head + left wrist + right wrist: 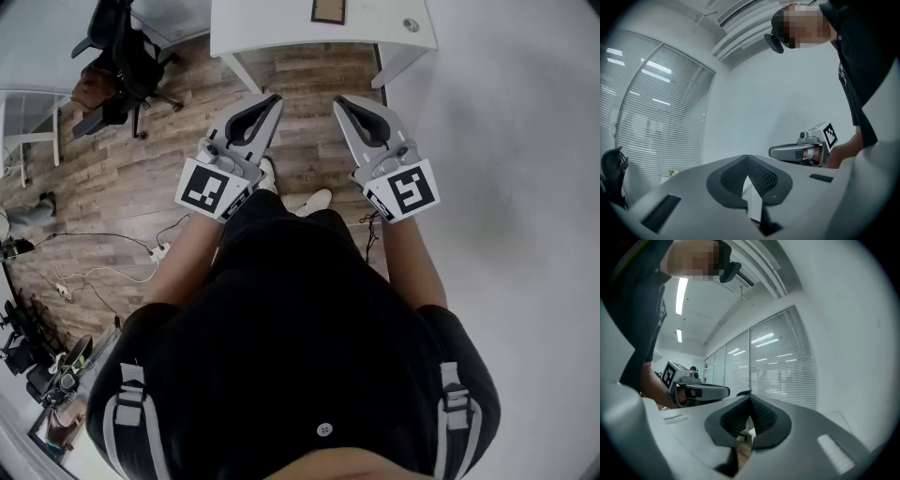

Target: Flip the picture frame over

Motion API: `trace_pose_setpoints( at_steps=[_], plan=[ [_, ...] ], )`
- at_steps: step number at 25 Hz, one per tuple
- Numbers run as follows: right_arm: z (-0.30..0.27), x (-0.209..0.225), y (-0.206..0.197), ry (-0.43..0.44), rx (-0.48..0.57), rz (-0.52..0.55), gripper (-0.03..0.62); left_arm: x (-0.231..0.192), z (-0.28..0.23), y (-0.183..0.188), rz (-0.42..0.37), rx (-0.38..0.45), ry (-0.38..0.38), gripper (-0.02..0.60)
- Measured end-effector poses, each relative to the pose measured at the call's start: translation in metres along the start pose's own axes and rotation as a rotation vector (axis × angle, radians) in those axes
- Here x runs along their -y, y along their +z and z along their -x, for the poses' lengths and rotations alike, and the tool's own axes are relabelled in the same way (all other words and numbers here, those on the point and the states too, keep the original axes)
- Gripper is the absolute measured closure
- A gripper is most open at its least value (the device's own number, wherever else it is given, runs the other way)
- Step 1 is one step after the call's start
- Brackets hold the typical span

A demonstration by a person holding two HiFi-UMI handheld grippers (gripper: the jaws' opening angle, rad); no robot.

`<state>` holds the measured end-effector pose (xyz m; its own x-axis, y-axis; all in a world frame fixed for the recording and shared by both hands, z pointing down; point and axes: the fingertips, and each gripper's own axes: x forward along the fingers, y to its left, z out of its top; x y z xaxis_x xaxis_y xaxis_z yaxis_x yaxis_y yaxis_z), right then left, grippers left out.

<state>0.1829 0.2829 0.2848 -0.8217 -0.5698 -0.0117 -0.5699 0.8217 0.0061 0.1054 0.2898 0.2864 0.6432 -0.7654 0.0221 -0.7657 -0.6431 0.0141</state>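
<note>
The picture frame [328,9], brown-edged with a darker middle, lies flat on the white table [272,33] at the top edge of the head view. Both grippers are held level in front of the person's body, short of the table and apart from the frame. My left gripper [273,97] is shut with nothing in it, and my right gripper [338,99] is shut and empty too. In the left gripper view the jaws [747,158] meet at their tips, with the right gripper [797,151] beside them. The right gripper view shows its own closed jaws [750,397] and the left gripper [701,391].
A small round object [410,25] sits on the table right of the frame. A black office chair [127,56] stands on the wood floor at the left, with cables [84,272] below it. A pale wall [525,141] runs along the right. The person's shoes [314,200] are beneath the grippers.
</note>
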Motion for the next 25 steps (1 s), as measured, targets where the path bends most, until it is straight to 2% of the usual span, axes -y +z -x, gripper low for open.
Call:
trace_pose_setpoints(
  at_steps=[3,7,10,17,25],
  plan=[
    [0.003,-0.011,0.001,-0.004,-0.002,-0.013,0.585,0.008,0.009,0.001,-0.008,-0.006,-0.004,0.58],
    [0.002,-0.01,0.002,-0.059,0.003,-0.056,0.583,0.005,0.018,-0.006,-0.031,-0.067,-0.016,0.58],
    [-0.002,-0.009,-0.002,-0.088,-0.008,-0.071,0.583,0.0,0.022,-0.006,-0.037,-0.043,-0.043,0.58],
    [-0.016,-0.018,-0.002,-0.103,-0.029,-0.056,0.583,-0.018,0.029,0.001,0.009,0.004,-0.052,0.58],
    [-0.027,-0.028,-0.005,-0.109,-0.049,-0.024,0.583,-0.028,0.034,-0.002,0.002,-0.001,-0.073,0.58]
  ],
)
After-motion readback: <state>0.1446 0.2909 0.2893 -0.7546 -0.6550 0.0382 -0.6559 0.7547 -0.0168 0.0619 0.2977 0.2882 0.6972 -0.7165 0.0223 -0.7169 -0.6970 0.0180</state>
